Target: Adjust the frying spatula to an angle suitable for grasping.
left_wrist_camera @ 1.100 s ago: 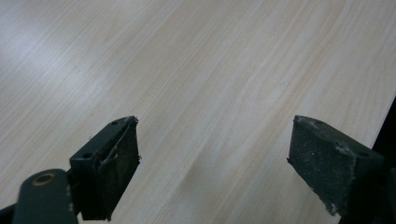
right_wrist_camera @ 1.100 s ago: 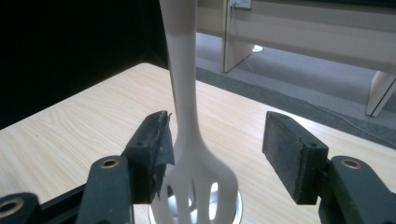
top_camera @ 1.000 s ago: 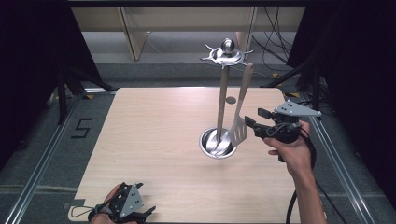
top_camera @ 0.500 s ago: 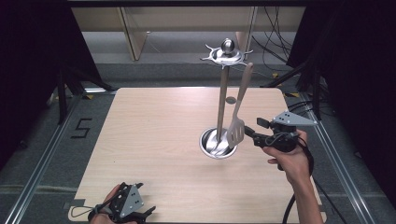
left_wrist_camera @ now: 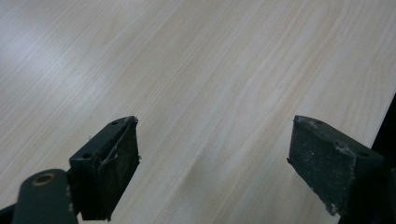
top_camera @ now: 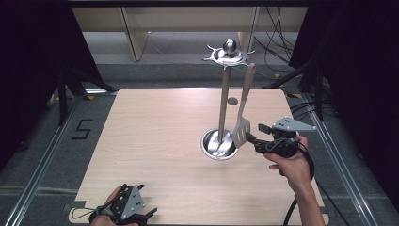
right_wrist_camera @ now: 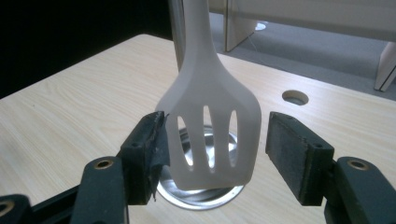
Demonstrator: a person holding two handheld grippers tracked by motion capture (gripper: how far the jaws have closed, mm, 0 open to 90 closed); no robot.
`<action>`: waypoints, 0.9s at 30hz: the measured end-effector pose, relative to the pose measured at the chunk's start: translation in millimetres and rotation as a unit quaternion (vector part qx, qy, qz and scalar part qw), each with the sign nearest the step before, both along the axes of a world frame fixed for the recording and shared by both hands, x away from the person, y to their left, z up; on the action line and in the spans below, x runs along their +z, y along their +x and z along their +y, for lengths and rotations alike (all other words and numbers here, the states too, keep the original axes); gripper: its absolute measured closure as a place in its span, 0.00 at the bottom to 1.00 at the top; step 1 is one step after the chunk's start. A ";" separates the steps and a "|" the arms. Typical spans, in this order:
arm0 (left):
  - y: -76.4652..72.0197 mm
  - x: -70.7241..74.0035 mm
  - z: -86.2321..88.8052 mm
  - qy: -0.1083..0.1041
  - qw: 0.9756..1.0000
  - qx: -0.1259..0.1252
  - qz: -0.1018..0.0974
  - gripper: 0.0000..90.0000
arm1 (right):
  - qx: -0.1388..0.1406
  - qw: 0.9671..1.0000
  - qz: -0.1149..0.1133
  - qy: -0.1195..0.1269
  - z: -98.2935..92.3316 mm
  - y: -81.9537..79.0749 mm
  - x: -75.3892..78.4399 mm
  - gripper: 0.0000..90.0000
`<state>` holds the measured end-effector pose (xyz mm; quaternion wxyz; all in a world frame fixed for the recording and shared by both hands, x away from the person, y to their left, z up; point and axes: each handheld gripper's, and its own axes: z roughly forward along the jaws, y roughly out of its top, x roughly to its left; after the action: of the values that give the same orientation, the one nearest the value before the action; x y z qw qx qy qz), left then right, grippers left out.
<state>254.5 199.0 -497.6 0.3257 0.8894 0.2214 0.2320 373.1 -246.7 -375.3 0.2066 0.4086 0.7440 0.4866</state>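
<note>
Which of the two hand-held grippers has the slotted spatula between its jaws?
The right hand-held gripper: its open jaws flank the spatula. The left hand-held gripper faces bare table.

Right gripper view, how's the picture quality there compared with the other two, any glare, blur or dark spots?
Right gripper view: the slotted spatula is sharp and evenly lit, the background shelving soft, the upper left corner black. Left gripper view: a pale sheen on the table at upper left, jaws slightly soft. High view: bright reflections in the steel base of the stand, dark surroundings on both sides.
</note>
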 end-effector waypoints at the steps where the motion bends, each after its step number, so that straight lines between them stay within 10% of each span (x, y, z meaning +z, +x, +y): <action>1: 0.0 -0.4 -0.5 -0.001 1.000 0.002 -0.002 0.17 | 0.000 1.000 0.000 0.000 0.0 0.0 0.0 0.43; 27: 2.5 0.1 1.5 -0.002 1.000 0.007 0.002 0.17 | -0.002 1.000 0.021 -0.006 -8.9 -5.9 -19.6 0.41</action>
<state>257.0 200.5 -497.6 0.3252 0.8877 0.2287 0.2324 367.1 -255.7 -394.9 0.1946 0.4186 0.7504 0.4730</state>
